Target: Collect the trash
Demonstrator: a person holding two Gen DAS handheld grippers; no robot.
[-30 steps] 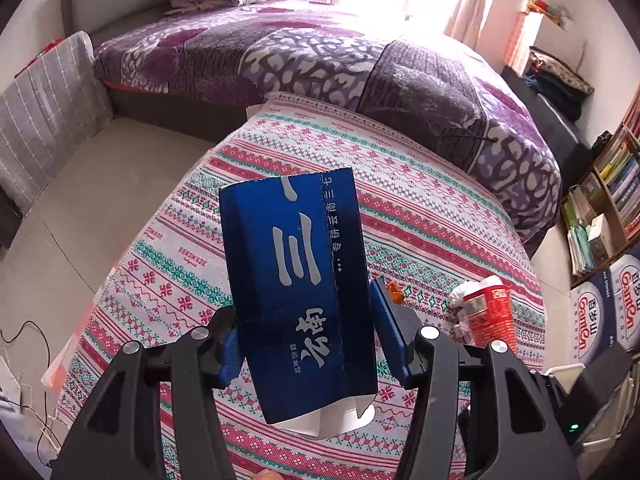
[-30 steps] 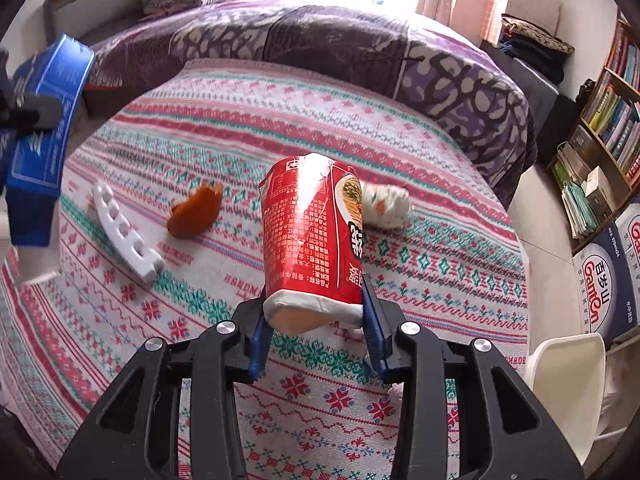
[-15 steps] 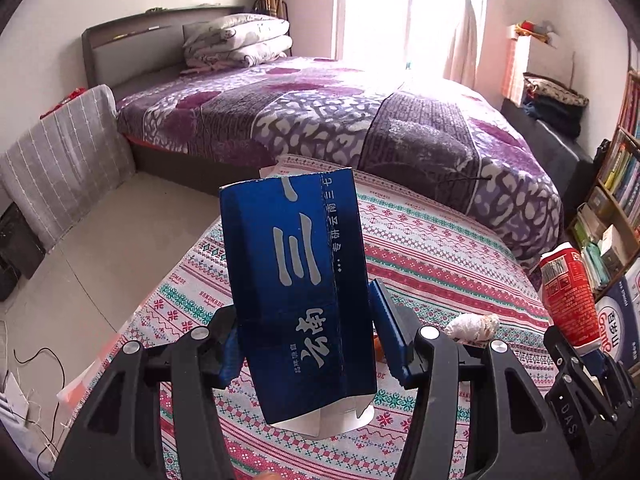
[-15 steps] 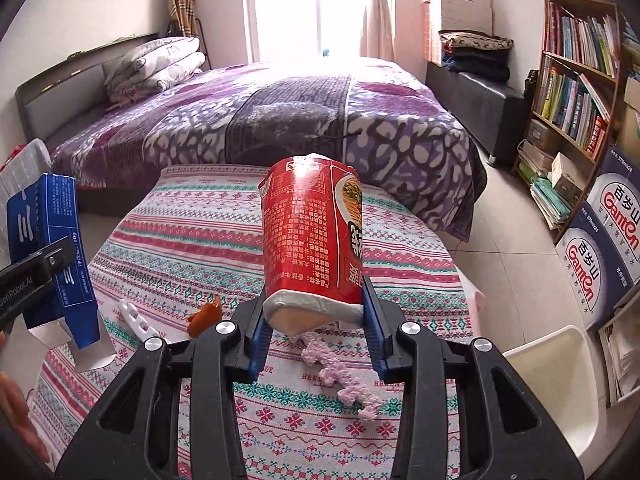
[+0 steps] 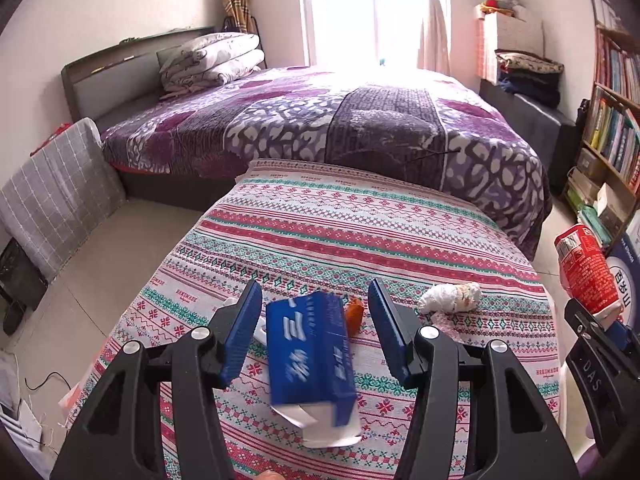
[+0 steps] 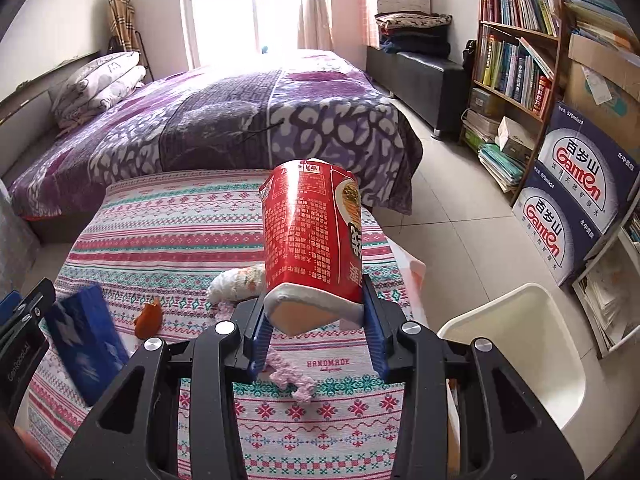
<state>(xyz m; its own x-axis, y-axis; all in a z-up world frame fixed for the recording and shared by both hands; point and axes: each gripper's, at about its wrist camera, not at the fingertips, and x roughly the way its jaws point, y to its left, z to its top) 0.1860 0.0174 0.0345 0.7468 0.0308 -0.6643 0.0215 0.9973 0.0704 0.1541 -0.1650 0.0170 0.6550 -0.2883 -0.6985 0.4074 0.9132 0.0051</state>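
My left gripper (image 5: 316, 332) is open. The blue carton (image 5: 310, 360) is blurred and loose between and below its fingers, over the striped cloth; it also shows in the right wrist view (image 6: 86, 340). My right gripper (image 6: 316, 322) is shut on a crushed red noodle cup (image 6: 314, 236), held above the cloth; the cup also shows in the left wrist view (image 5: 586, 272). A crumpled white wad (image 5: 450, 298), an orange peel (image 5: 354, 312) and a pink knitted strip (image 6: 292, 378) lie on the cloth.
The striped tablecloth (image 5: 340, 232) covers a table in front of a purple bed (image 5: 320, 120). A white bin (image 6: 516, 352) stands on the floor at the table's right. A bookshelf (image 6: 516, 52) and boxes (image 6: 576, 188) line the right wall.
My left gripper has opened and let go of the blue carton, which is dropping. Both grippers have risen and tilted up, still over the table. The right still holds the cup.
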